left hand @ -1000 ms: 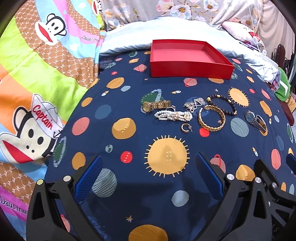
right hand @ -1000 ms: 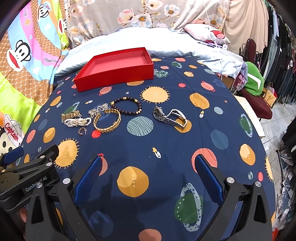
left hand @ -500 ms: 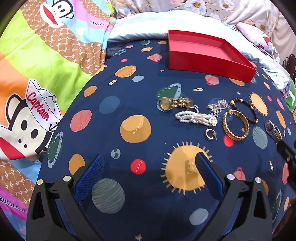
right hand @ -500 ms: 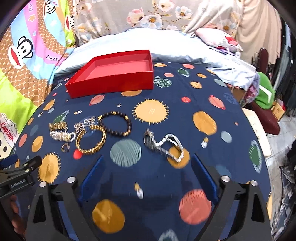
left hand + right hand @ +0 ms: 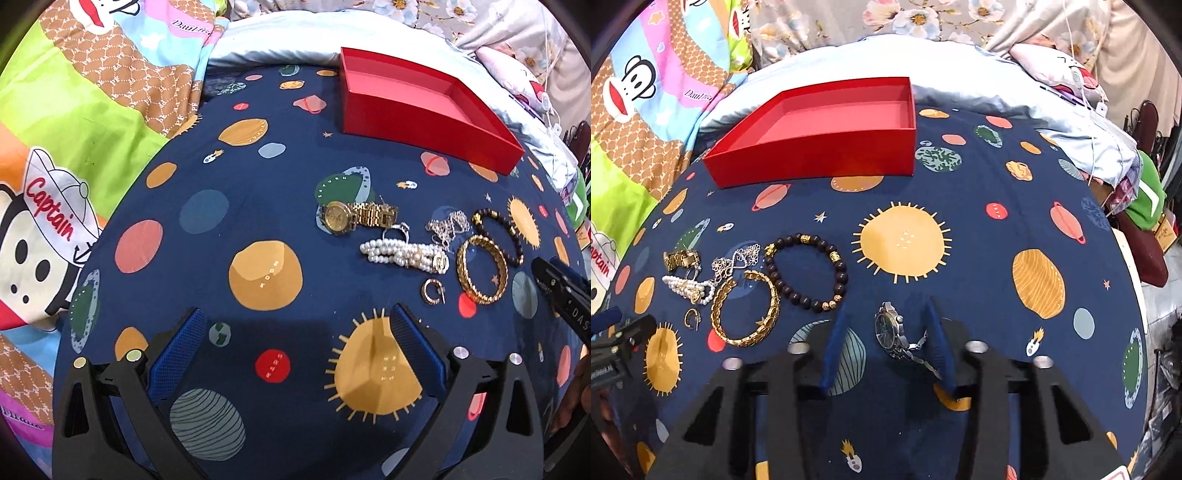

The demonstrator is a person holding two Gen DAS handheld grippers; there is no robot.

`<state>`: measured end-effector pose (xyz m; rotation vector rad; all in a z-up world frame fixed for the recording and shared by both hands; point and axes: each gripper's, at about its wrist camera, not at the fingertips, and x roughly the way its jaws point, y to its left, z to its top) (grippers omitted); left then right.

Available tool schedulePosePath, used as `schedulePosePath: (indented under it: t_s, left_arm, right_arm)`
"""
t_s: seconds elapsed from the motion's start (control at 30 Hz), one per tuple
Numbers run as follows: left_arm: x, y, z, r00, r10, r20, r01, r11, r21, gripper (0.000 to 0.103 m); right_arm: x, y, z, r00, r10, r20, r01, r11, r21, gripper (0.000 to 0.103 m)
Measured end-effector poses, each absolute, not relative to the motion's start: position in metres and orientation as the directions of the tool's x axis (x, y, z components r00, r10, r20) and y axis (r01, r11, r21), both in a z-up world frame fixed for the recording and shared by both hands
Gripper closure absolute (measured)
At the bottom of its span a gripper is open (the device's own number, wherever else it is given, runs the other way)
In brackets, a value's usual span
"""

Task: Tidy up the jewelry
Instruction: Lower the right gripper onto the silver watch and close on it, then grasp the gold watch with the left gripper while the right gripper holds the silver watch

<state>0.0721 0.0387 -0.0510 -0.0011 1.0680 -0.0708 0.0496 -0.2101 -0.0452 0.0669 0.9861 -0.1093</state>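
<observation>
**Closing on the silver watch**

Straddling the silver watch (image 5: 892,332), the right tongs (image 5: 886,334) stand partly closed, a blue finger on either side of the case, not yet clearly pinching it. The band trails back toward the right finger, so the squeeze is best taken across the case itself, low against the bed cover (image 5: 979,258), with a straight lift so the loose links do not drag.

The left tongs (image 5: 295,332) hang wide open and hold nothing, over a printed sun, near the jewelry but short of it.

Just beyond lie 6 more pieces, bunched closely: a gold hoop earring (image 5: 433,291), gold bangle (image 5: 748,308), pearl bracelet (image 5: 404,256), dark bead bracelet (image 5: 805,273), silver chain (image 5: 733,262) and gold watch (image 5: 354,217). Several touch, so lifting 1 could snag a neighbour.

Farthest, the red box (image 5: 820,147) sits open and unfilled; nothing blocks the path to it.
</observation>
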Motion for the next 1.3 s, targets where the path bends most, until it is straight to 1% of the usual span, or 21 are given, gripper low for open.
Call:
schedulePosePath:
  t_s: [0.03,0.07,0.17,0.2,0.4,0.57,0.63,0.67,0.7,0.77,0.8,0.87,0.93,1.0,1.03,1.1,1.13,1.17,1.2,1.27,1.3]
  left_arm:
    - [0.074,0.039,-0.051,0.476,-0.068,-0.877,0.056,0.997,-0.047,0.005]
    - [0.076,0.041,-0.052,0.471,-0.083,-0.878,0.053,0.996,-0.065,0.005]
    - [0.080,0.042,-0.052,0.467,-0.089,-0.880,0.043,0.996,-0.078,0.005]
    - [0.082,0.043,-0.051,0.468,-0.089,-0.879,0.042,0.996,-0.079,0.005]
    - [0.097,0.042,-0.048,0.474,-0.102,-0.874,0.021,0.994,-0.105,0.006]
    - [0.117,0.044,-0.047,0.481,-0.113,-0.870,-0.020,0.990,-0.140,0.007]
    - [0.123,0.043,-0.048,0.481,-0.119,-0.869,-0.018,0.989,-0.145,0.013]
    - [0.127,0.041,-0.050,0.475,-0.127,-0.871,-0.011,0.989,-0.150,0.021]
    - [0.129,0.038,-0.051,0.467,-0.134,-0.874,-0.004,0.988,-0.154,0.026]
    - [0.133,0.034,-0.055,0.459,-0.133,-0.878,0.005,0.989,-0.147,0.029]
    - [0.133,0.032,-0.054,0.466,-0.122,-0.876,0.012,0.991,-0.131,0.032]
    - [0.133,0.030,-0.054,0.469,-0.121,-0.875,0.024,0.992,-0.124,0.035]
    - [0.132,0.030,-0.054,0.473,-0.127,-0.872,0.031,0.991,-0.127,0.040]
    - [0.132,0.030,-0.053,0.475,-0.133,-0.870,0.039,0.991,-0.130,0.054]
    - [0.131,0.030,-0.052,0.476,-0.140,-0.868,0.046,0.990,-0.134,0.057]
    - [0.130,0.030,-0.052,0.474,-0.158,-0.866,0.063,0.987,-0.145,0.070]
    - [0.130,0.030,-0.052,0.474,-0.166,-0.865,0.069,0.986,-0.151,0.073]
    - [0.129,0.031,-0.051,0.472,-0.183,-0.862,0.077,0.983,-0.167,0.079]
    - [0.129,0.031,-0.051,0.468,-0.198,-0.861,0.084,0.980,-0.180,0.083]
    - [0.128,0.030,-0.051,0.473,-0.198,-0.858,0.093,0.980,-0.175,0.085]
    - [0.127,0.030,-0.050,0.479,-0.197,-0.856,0.100,0.980,-0.170,0.089]
  right_arm:
    - [0.050,-0.210,-0.047,0.537,-0.049,-0.842,0.119,0.993,0.019,0.079]
    - [0.049,-0.209,-0.049,0.530,-0.044,-0.847,0.117,0.993,0.021,0.080]
    - [0.047,-0.207,-0.052,0.529,-0.052,-0.847,0.102,0.995,0.002,0.088]
    - [0.046,-0.206,-0.051,0.527,-0.045,-0.849,0.100,0.995,0.010,0.094]
    - [0.040,-0.207,-0.052,0.526,-0.008,-0.850,0.115,0.991,0.062,0.094]
    - [0.040,-0.206,-0.052,0.524,0.001,-0.852,0.120,0.990,0.076,0.094]
    - [0.041,-0.207,-0.052,0.523,0.009,-0.852,0.127,0.988,0.088,0.094]
    - [0.041,-0.208,-0.052,0.522,0.012,-0.853,0.129,0.987,0.093,0.094]
    - [0.042,-0.208,-0.052,0.522,0.014,-0.853,0.130,0.987,0.096,0.094]
    - [0.042,-0.207,-0.052,0.522,0.014,-0.853,0.131,0.987,0.097,0.094]
    - [0.042,-0.207,-0.052,0.522,0.015,-0.853,0.132,0.987,0.097,0.094]
    - [0.042,-0.208,-0.052,0.521,0.017,-0.853,0.133,0.986,0.101,0.094]
    - [0.043,-0.208,-0.052,0.521,0.021,-0.853,0.134,0.985,0.106,0.094]
    - [0.043,-0.208,-0.052,0.521,0.023,-0.853,0.135,0.985,0.109,0.094]
    - [0.043,-0.208,-0.052,0.521,0.025,-0.853,0.135,0.985,0.111,0.094]
    - [0.043,-0.208,-0.052,0.521,0.027,-0.853,0.135,0.984,0.113,0.094]
    - [0.043,-0.208,-0.052,0.521,0.027,-0.853,0.136,0.984,0.115,0.094]
    - [0.042,-0.208,-0.052,0.521,0.028,-0.853,0.136,0.984,0.115,0.094]
    - [0.042,-0.208,-0.052,0.521,0.029,-0.853,0.138,0.984,0.117,0.094]
    - [0.041,-0.208,-0.052,0.521,0.031,-0.853,0.139,0.983,0.121,0.094]
    - [0.041,-0.208,-0.051,0.521,0.032,-0.853,0.139,0.983,0.122,0.094]
